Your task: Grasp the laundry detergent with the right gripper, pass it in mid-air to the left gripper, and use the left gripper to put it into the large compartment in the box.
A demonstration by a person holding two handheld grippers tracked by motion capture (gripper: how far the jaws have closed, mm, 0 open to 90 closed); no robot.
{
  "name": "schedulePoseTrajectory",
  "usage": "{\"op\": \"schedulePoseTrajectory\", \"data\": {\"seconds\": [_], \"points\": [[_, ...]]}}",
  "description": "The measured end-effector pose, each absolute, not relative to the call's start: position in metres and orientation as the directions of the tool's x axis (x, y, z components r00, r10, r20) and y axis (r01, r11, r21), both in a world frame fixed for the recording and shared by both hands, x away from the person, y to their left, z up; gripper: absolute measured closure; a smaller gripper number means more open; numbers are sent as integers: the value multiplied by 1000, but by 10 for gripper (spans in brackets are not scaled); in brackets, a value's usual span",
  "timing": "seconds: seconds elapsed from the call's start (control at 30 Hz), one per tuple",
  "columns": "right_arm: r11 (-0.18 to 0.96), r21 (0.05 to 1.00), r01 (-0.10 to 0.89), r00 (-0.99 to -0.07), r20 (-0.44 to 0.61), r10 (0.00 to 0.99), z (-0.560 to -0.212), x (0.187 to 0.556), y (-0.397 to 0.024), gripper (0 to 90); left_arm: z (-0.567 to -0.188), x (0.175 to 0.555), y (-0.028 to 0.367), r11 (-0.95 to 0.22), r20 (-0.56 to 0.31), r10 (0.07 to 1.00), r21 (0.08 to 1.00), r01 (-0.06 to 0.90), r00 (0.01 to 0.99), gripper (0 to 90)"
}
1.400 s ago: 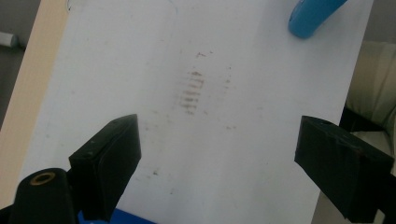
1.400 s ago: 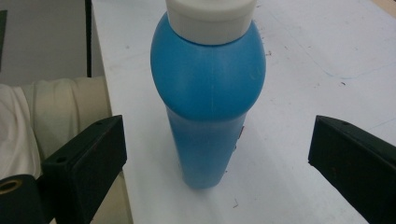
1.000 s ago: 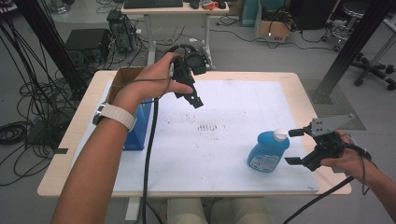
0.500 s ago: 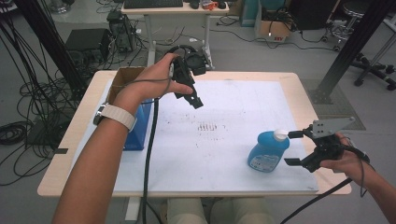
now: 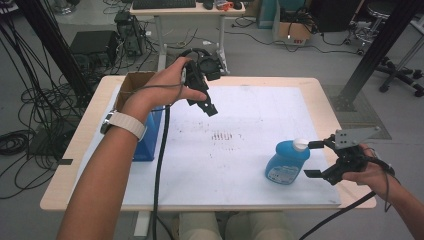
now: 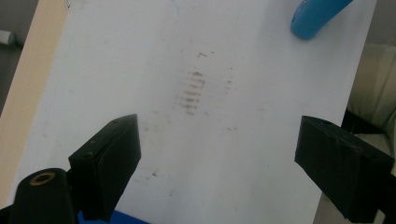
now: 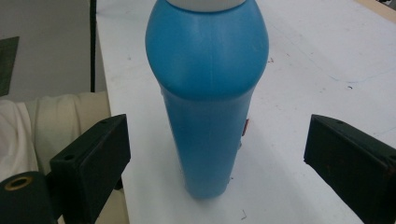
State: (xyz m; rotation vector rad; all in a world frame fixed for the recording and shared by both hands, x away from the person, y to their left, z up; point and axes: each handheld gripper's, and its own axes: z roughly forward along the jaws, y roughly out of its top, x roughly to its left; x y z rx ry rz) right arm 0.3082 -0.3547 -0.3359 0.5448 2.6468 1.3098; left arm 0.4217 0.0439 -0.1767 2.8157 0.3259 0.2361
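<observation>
Blue bottle upright between right gripper's spread jaws, just closing, untouched, left gripper released above white mat, blue box well apart.

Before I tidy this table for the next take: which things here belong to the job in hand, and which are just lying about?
In the job:
- blue bottle, standing upright on the white sheet
- right gripper, jaws open beside it, not touching
- left gripper, held open above the table

Lying about:
- cardboard box
- blue container at the left edge
- smudge marks mid-sheet
</observation>
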Motion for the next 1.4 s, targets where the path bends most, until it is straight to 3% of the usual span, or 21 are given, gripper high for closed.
{"op": "schedulePoseTrajectory", "data": {"seconds": [1.4], "points": [[555,792,253,-925,31,378,-333,307,-355,75,-175,421,47,-927,128,258,313,208,958,146]]}}
